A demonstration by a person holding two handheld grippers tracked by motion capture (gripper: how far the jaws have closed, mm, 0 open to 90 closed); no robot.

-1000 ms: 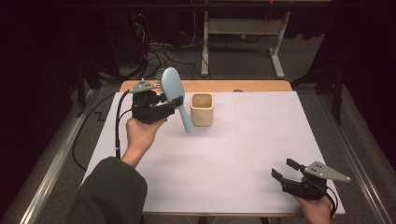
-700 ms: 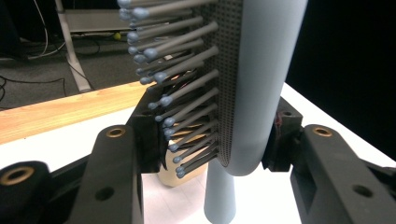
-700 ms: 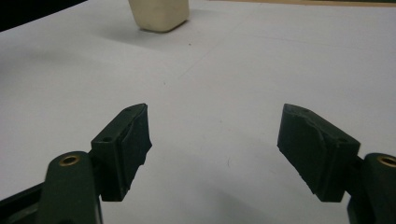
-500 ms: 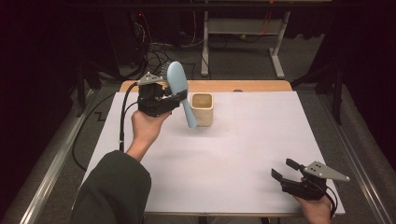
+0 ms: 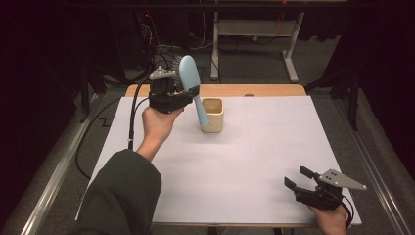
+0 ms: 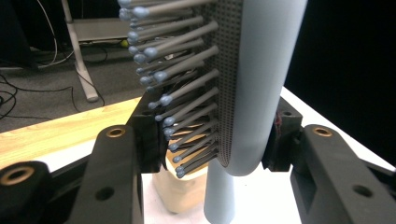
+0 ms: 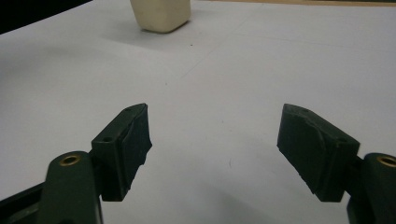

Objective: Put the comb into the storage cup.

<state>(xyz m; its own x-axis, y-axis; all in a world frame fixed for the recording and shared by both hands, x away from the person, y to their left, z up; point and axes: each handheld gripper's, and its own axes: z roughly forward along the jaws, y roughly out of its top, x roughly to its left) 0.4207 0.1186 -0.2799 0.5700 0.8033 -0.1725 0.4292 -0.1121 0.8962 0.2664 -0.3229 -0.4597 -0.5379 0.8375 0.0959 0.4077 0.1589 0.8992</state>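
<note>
Two tools work one table: the left tool grips a pale blue hairbrush above the beige cup, its bristles plain in the left gripper view; the right tool rests released, jaws apart, at the near edge.

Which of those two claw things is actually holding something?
The left gripper, raised beside the beige cup: its fingers clamp a light blue hairbrush. The right gripper, low near the table's front corner, is open and empty.
</note>
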